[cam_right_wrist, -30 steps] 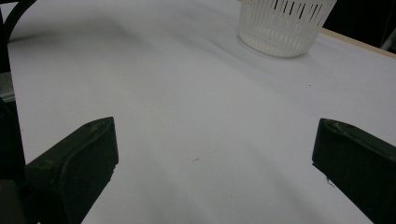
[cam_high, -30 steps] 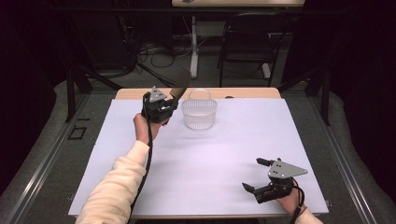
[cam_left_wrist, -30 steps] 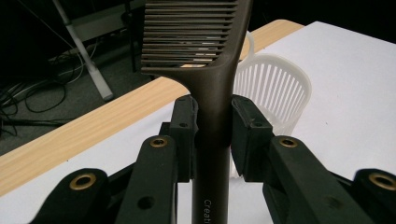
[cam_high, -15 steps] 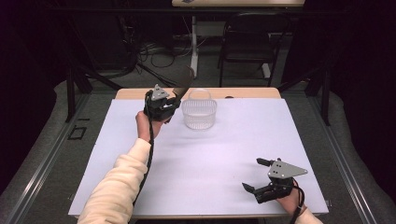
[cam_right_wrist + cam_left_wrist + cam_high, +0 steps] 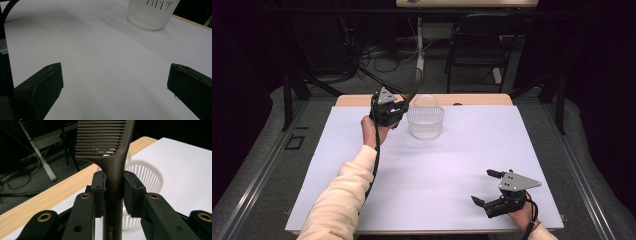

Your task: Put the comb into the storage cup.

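**White sheet, one basket**

A wooden table [image 5: 477, 99] carries a white sheet [image 5: 427, 170] that covers nearly all of its top; bare wood shows as a strip along the far edge. A white slotted basket [image 5: 425, 121] stands upright on the sheet near that far edge, a little left of the middle, well apart from the near edge.

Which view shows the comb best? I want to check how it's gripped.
The left gripper view: the comb fills the centre, its handle clamped between the left gripper's fingers, teeth clear. The high view gives a thin dark sliver above the basket.
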